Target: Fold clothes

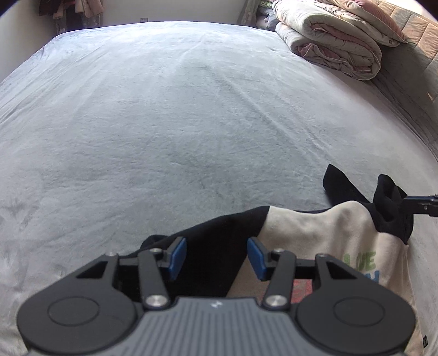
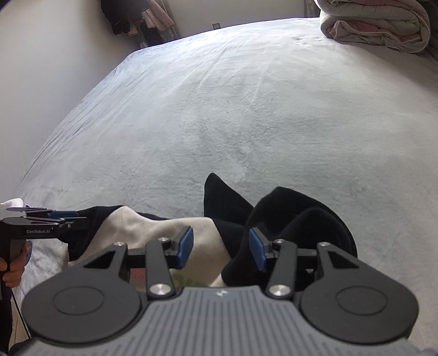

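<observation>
A cream shirt with black sleeves and a coloured print lies crumpled at the near edge of the grey bed. My left gripper is open, its blue pads either side of the black left sleeve without closing on it. In the right wrist view my right gripper is open too, straddling the seam between the cream body and the bunched black right sleeve. The left gripper shows at the left edge, held by a hand. The right gripper pokes in beside the sleeve.
A folded quilt sits at the far right corner of the bed, also visible as the quilt in the right wrist view. Hanging clothes stand beyond the far edge. A wall runs along the bed's left side.
</observation>
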`<state>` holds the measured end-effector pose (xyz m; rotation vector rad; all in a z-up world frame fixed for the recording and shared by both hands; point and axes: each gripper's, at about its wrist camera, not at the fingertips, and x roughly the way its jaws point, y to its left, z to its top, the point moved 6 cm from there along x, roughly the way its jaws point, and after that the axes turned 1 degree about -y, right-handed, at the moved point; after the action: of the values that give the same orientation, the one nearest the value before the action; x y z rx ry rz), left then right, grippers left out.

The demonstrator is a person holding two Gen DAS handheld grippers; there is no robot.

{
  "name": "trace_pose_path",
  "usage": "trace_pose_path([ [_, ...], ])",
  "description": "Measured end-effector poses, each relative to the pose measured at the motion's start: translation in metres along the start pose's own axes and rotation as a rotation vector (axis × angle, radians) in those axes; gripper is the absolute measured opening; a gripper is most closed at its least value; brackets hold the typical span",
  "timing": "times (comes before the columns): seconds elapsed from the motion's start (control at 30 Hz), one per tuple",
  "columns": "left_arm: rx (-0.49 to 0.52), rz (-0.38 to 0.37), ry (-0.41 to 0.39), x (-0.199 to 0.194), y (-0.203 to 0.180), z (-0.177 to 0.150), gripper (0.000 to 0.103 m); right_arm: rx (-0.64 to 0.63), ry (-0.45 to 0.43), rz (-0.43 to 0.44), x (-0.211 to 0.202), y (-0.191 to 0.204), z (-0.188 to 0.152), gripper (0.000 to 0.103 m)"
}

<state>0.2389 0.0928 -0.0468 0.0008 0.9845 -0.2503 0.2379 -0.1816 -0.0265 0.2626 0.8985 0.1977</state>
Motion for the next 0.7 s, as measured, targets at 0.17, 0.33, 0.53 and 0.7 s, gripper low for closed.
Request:
trace_pose_path([
  [0.17, 0.013, -0.001, 0.019, 0.019, 0.001, 0.007, 0.051, -0.022, 0.023, -0.019, 0.034, 0.002, 0.014, 0.05],
  [0.33, -0.001, -0.034, 0.039, 0.036, 0.002, 0.014, 0.05, -0.04, 0.064, -0.04, 0.07, 0.002, 0.02, 0.05],
  [0.53, -0.03, -0.089, 0.084, 0.051, 0.004, 0.015, 0.048, -0.088, 0.087, -0.118, 0.101, 0.006, 0.013, 0.05],
  [0.7, -0.047, -0.119, 0.099, 0.054, 0.006, 0.015, 0.048, -0.176, 0.055, -0.167, 0.104, 0.013, 0.007, 0.037],
])
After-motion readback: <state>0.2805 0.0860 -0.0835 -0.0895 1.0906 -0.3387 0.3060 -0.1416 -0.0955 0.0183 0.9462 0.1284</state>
